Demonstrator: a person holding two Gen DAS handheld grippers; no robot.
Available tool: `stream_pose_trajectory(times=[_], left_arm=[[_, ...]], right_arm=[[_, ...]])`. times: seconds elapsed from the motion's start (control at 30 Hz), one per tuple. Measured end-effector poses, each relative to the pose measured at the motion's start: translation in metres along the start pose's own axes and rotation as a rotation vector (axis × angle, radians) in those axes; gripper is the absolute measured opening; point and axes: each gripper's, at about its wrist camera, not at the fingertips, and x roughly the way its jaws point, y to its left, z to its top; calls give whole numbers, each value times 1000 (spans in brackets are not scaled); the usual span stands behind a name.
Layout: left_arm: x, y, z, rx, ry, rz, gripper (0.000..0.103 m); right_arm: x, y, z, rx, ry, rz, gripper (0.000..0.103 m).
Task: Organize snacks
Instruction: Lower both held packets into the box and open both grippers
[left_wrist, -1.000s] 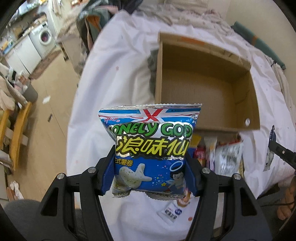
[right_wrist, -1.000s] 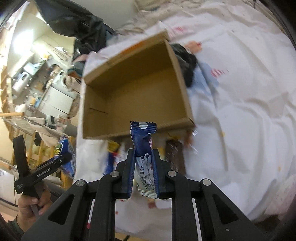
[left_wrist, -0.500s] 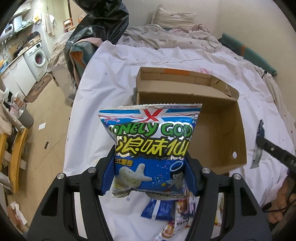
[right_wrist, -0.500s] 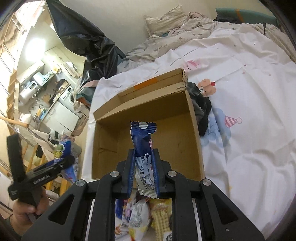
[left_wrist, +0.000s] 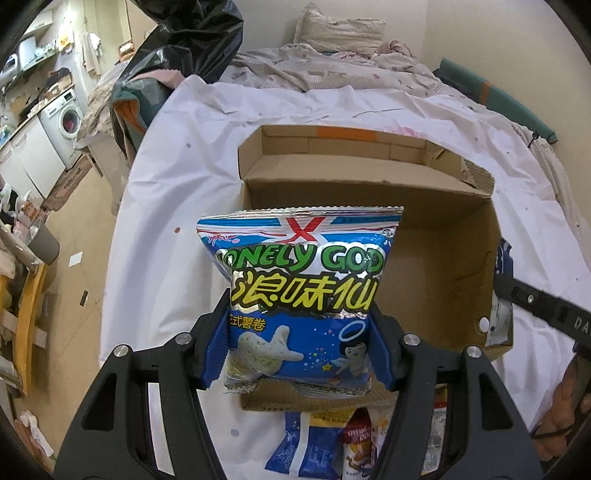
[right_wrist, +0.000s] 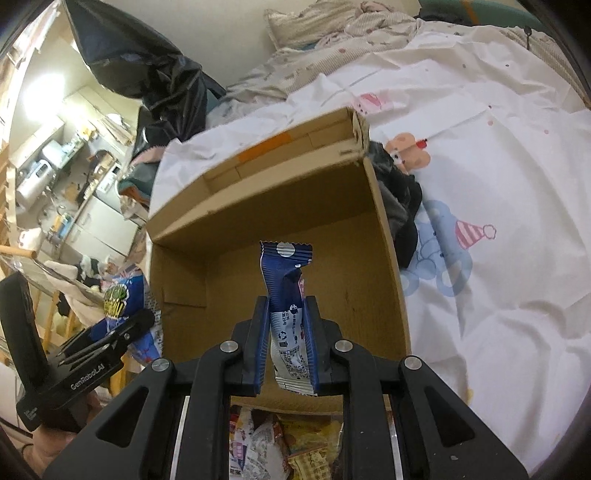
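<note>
Above an open cardboard box at frame centre, the left hand-held gripper pinches a puffy Lonely God chip bag by its lower half. The right hand-held gripper pinches a slim blue snack packet near its bottom. Both look light, crinkly and crushable; more snacks lie below the box.

Both wrist cameras look forward and down along their claws from close above the cardboard box on the bed; each view shares the box.
</note>
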Motion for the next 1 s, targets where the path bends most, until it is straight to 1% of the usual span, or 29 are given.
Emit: stream_pose_trajectory(times=[0.2,0.33,0.47,0.63,0.7,0.77,0.8,0.87,0.93,0.97,1.0], left_arm=[[15,-3,-3,-1,7,-15,60],[14,-11,-3,27,21,-52,60],[9,-15,-1,57,-21,-40,61],[11,-11,0,36,-8,-46,61],[11,-9,0,31,-4,-49,65],[9,-8,-1,28,-10,-53,76],[7,-7,0,23,-20,-62,78],[2,-6,1,16,-42,-73,86],[-2,-4,1,10,-60,-74,88],[-3,-3,2,3,-63,-76,89],[-3,-1,2,-2,-61,-79,90]], right_arm=[[16,2,-7,-12,54,-45,19],[22,1,-8,-6,78,-62,19],[26,1,-10,-11,92,-69,19],[28,3,-11,-17,99,-69,21],[28,4,-11,-15,99,-66,22],[28,5,-11,-13,96,-62,22],[27,5,-10,-13,92,-59,22],[25,6,-10,-19,83,-55,23],[23,6,-9,-18,74,-48,26],[21,5,-9,-15,70,-46,33],[20,5,-9,-10,63,-45,49]])
